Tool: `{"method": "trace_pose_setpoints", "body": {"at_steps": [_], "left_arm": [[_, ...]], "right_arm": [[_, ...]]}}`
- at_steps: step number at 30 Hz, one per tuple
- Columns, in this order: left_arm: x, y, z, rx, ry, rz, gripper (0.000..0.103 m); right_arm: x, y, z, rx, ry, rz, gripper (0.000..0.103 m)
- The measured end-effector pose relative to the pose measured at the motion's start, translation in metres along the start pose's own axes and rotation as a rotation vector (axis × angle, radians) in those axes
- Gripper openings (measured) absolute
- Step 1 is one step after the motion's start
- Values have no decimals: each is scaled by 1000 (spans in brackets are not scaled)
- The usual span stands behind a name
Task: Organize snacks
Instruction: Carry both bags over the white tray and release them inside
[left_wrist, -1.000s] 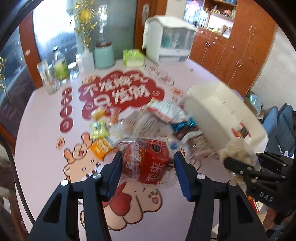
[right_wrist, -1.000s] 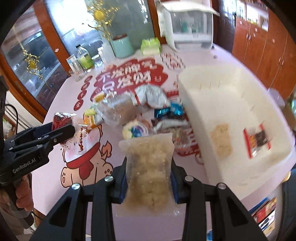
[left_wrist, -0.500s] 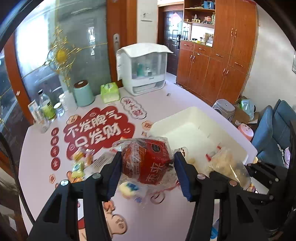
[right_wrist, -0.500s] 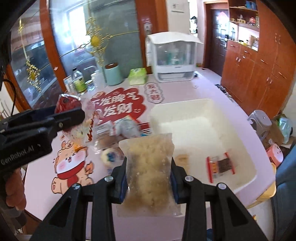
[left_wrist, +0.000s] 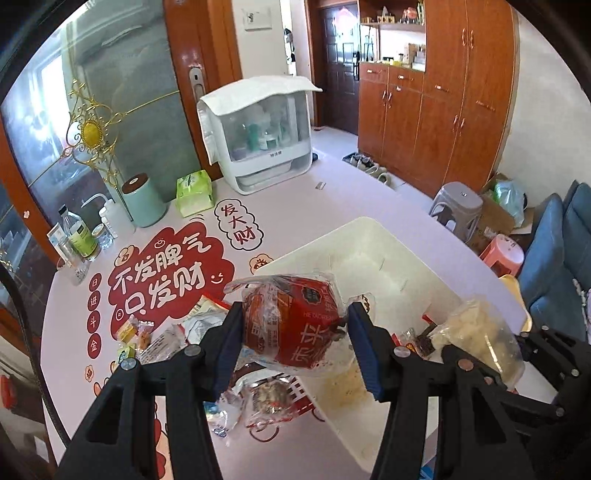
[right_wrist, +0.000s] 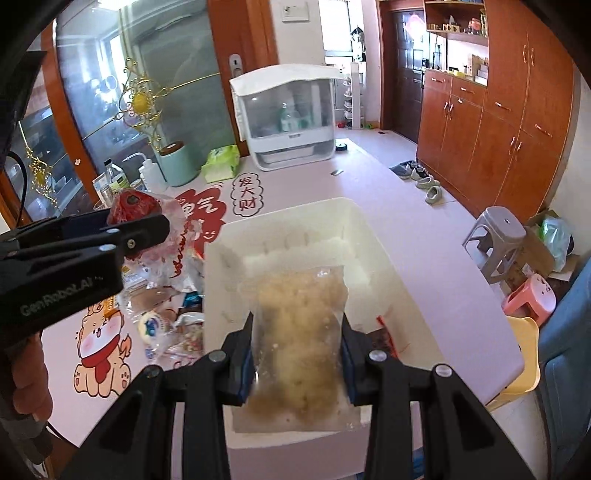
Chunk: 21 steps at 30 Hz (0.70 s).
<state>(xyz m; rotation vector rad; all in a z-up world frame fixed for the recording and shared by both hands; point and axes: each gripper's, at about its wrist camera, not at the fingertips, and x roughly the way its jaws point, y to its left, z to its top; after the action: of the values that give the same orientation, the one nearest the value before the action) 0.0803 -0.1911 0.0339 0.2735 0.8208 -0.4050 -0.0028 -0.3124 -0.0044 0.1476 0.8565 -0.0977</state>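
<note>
So the big pink table (left_wrist: 325, 206) is covered in red printed decals with Chinese writing, one small bubble reading 发大财 (left_wrist: 239, 226), plus a cartoon dog (right_wrist: 99, 354) near the front edge. Sitting on it is the white bin (right_wrist: 364, 236), long axis running away from the right wrist camera. Inside I can make out a small dark snack with red ends (right_wrist: 386, 338) and a pale crumbly one (left_wrist: 349, 380) on the floor of the bin; the rest looks bare white.

The clear bag of pale crumbly stuff (right_wrist: 299, 332) is held above the near end of the bin, long axis pointing straight away from the camera along the bin's length, roughly flat. The right gripper (right_wrist: 297, 360) has it pinched by the two long sides, blue pads pressing in.

The red packet in a clear wrapper (left_wrist: 295, 325) is up in the air above the bin's left edge, squeezed between the left gripper (left_wrist: 295, 343) pads. It's tilted, white Chinese characters running along the lower face and a small line starting "HE TAO". The gripper body reads "GenRoboLAI" from the other camera.

Loose snack pile (left_wrist: 162, 336) sits on the table left of the bin. Back row: a white cabinet with a clear door (left_wrist: 258, 136), a mint canister (left_wrist: 142, 201), a green tissue pack (left_wrist: 194, 192).
</note>
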Motion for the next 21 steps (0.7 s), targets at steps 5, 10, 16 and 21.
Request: {"method": "trace_pose_setpoints", "body": {"at_steps": [5, 10, 16, 21], "left_arm": [[18, -22, 8, 22, 28, 44, 54], [34, -40, 11, 42, 55, 78, 54], [49, -53, 10, 58, 87, 124, 59], [51, -60, 4, 83, 95, 158, 96]], "right_arm": [[5, -21, 4, 2, 4, -5, 37], [11, -39, 5, 12, 25, -5, 38], [16, -48, 1, 11, 57, -1, 38], [25, -49, -5, 0, 112, 1, 47]]}}
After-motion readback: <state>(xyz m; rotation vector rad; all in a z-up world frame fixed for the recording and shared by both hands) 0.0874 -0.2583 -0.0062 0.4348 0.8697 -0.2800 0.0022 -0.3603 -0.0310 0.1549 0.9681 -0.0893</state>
